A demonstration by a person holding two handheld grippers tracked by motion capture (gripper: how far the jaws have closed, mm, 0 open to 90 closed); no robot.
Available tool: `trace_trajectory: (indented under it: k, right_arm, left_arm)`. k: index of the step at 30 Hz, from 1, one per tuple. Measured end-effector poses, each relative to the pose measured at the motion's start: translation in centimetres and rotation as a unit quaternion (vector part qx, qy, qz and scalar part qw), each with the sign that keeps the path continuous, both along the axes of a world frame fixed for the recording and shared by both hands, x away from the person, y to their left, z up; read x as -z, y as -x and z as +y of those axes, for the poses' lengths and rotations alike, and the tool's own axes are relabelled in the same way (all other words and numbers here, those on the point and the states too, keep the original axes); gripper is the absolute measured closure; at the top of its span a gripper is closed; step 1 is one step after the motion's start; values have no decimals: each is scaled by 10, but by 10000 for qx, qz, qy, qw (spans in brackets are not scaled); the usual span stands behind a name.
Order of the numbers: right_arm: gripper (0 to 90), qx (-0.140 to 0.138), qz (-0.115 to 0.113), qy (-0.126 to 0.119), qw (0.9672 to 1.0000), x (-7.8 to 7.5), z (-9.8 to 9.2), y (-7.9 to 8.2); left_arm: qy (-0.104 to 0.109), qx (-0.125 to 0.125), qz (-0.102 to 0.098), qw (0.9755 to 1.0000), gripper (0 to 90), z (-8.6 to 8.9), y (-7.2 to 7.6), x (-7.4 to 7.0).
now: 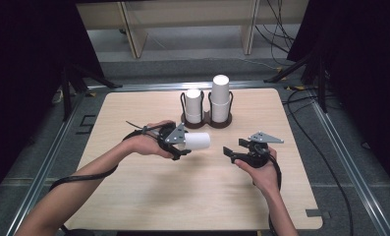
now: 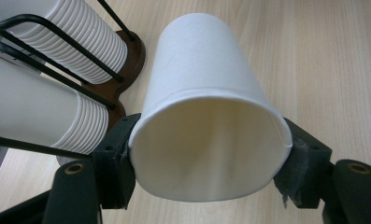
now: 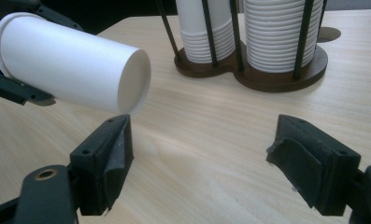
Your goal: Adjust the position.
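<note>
On the pale wooden counter (image 1: 148,196), the dark wire-and-wood cup holder (image 1: 206,120) keeps two stacks of white paper cups. One white paper cup (image 1: 196,141) is already out, lying sideways above the counter, pinched at its rim by the left claw (image 1: 181,145). The right claw (image 1: 236,151) waits open nearby; handing over or placing seems left

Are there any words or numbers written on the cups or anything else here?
None: no words, numbers or signs can be read.
The paper cup in the left gripper is plain white.
The stacked cups and their wire holder carry no print.
The table and the right gripper are unmarked.
</note>
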State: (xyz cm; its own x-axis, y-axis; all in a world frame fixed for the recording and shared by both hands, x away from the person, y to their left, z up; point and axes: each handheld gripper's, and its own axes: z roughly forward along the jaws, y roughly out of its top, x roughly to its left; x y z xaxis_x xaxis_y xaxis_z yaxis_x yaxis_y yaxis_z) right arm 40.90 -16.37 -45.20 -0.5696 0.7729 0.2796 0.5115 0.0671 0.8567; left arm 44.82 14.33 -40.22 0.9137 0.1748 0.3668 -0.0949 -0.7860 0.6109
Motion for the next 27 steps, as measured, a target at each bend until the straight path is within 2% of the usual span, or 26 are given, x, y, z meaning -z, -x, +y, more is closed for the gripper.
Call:
trace_trajectory:
  k: [2, 3, 4, 6, 8, 10, 13, 16, 18, 19, 20, 24, 25, 27]
  right_arm:
    - [210, -59, -146, 111, 9998, 1, -1, -2]
    - [210, -29, -22, 18, 10000, 1, 1, 0]
    - [209, -16, 11, -6, 10000, 1, 1, 0]
    - [209, -81, -196, 76, 9997, 2, 0, -1]
    - [208, -114, -115, -6, 9999, 3, 1, -1]
    - [207, -68, -136, 132, 9998, 1, 0, 0]
    - [207, -98, -152, 110, 9998, 2, 0, 0]
    - [208, -148, -149, 83, 9997, 3, 1, 0]
    - [207, -155, -142, 95, 9997, 3, 2, 0]
    - [207, -163, -63, 30, 9998, 2, 3, 1]
    - [207, -185, -180, 123, 9996, 3, 3, 0]
    - [207, -224, -219, 219, 9993, 3, 3, 0]
    - [207, -258, -122, 187, 9994, 3, 4, 1]
    - [207, -198, -97, 186, 9996, 3, 6, 1]
  left_arm:
    - [-131, 22, -33, 9999, 320, 0, 0, -1]
    - [-170, 27, -33, 9998, 321, 1, 0, -1]
    - [-242, 35, -11, 9997, 321, 1, 0, -2]
    - [-333, 37, 6, 9994, 322, 1, 0, -3]
    - [-415, 46, 49, 9991, 322, 1, 0, -5]
    - [-521, 66, 64, 9986, 323, 1, 0, -7]
    - [-645, 82, 108, 9978, 323, 0, 0, -9]
    - [-916, 111, 114, 9957, 322, 1, -2, -12]
    - [-972, 112, 137, 9951, 322, 0, -3, -14]
    - [-1012, 120, 153, 9947, 322, 0, -3, -15]
    - [-1029, 125, 156, 9945, 322, 0, -3, -16]
    - [-1183, 173, 165, 9927, 324, -1, -2, -21]
    - [-1260, 211, 163, 9917, 324, -2, -2, -23]
    - [-1339, 221, 184, 9906, 327, -2, -2, -24]
